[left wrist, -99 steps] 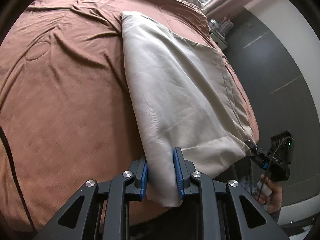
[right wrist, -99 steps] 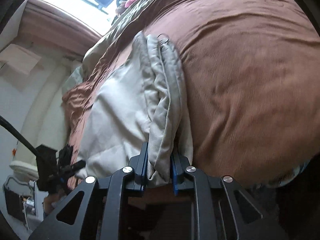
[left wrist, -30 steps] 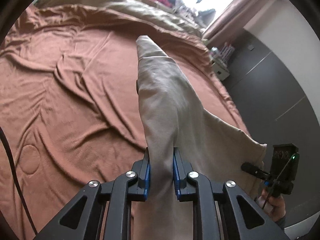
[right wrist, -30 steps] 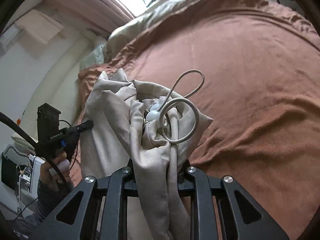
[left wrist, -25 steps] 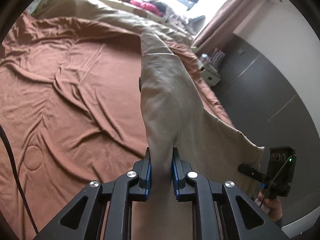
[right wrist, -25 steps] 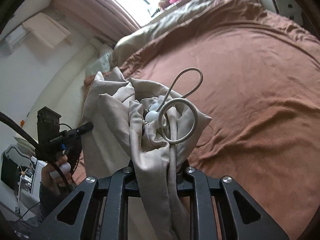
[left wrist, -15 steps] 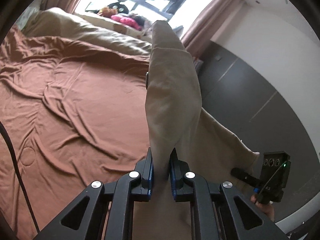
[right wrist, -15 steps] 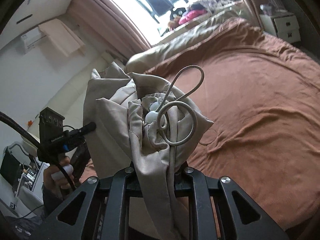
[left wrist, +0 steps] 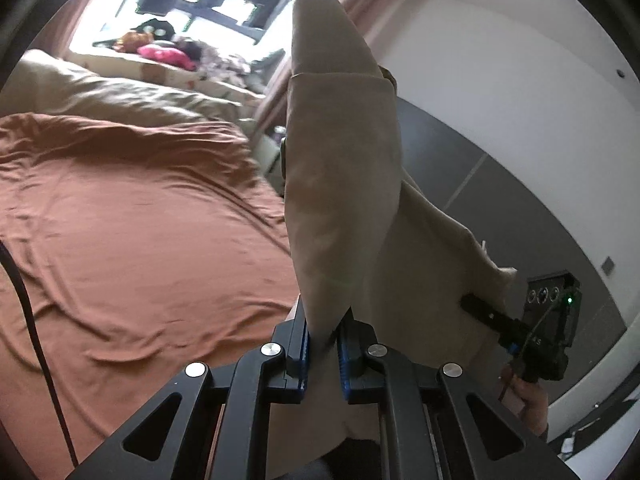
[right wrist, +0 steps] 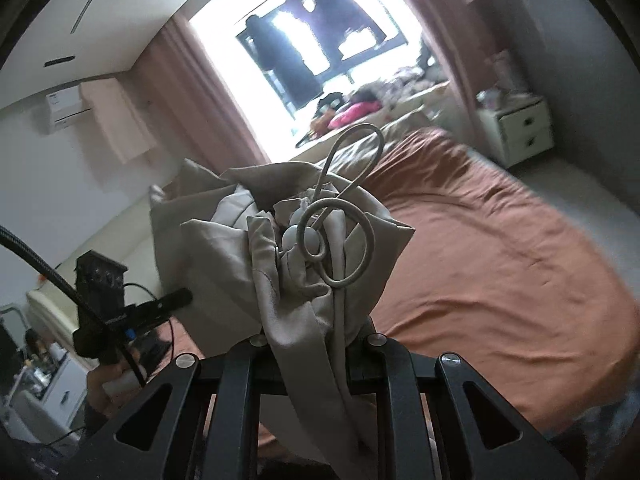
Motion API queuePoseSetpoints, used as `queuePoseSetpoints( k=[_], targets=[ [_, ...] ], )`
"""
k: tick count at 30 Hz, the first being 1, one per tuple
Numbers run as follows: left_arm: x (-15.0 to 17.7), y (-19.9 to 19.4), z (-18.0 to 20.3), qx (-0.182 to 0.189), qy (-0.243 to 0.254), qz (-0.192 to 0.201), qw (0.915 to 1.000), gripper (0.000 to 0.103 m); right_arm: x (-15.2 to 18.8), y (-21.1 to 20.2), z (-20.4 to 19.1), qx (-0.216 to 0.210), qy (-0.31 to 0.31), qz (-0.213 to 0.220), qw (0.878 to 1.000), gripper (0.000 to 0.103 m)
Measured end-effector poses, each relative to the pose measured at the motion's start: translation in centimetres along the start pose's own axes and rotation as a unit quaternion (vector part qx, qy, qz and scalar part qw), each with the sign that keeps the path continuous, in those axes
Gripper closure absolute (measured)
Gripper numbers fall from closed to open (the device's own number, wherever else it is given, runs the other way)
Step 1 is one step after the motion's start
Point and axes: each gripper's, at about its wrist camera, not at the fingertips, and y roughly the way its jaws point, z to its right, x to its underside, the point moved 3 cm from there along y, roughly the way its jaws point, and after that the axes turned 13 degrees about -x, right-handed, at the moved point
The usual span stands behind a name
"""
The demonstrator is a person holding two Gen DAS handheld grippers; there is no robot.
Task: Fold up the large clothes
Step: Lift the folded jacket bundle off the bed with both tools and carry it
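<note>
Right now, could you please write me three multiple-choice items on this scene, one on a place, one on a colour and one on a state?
1. Where is the beige garment?
A. Flat on the bed
B. Held up in the air between both grippers
C. On the floor

2. What colour is the bedspread?
A. Rust brown
B. Navy blue
C. White

3. How does the left gripper stand?
A. Wide open, empty
B. Shut on a cable
C. Shut on the garment

Answers:
1. B: the cloth hangs lifted from the left gripper across to the right gripper, clear of the bed.
2. A: the cover is rust brown in both views.
3. C: its blue pads press the beige cloth from both sides.
</note>
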Motion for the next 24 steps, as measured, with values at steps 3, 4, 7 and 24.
queuePoseSetpoints(
  k=[3,4,7,24],
  targets=[
    [-0.1,1.6,3.2,0.021,0.006,-0.005,0.9997,0.092,-0.8,-2.7,0.7,0.029,-0.007,0.014,0.999,0.091],
    [-0.2,2.3,4.5,0.026,0.008,-0.009,0.9996,0.092,-1.3,-3.1,0.9,0.037,-0.008,0.018,0.999,0.091],
    [-0.4,4.2,7.6,0.043,0.013,-0.02,0.9988,0.092,-2.3,-4.6,1.3,0.066,-0.013,0.026,0.997,0.091],
    [0.1,19.5,13.7,0.094,-0.008,-0.146,0.9848,0.092,-3.5,-5.3,4.3,0.177,0.04,0.019,0.983,0.091]
  ],
)
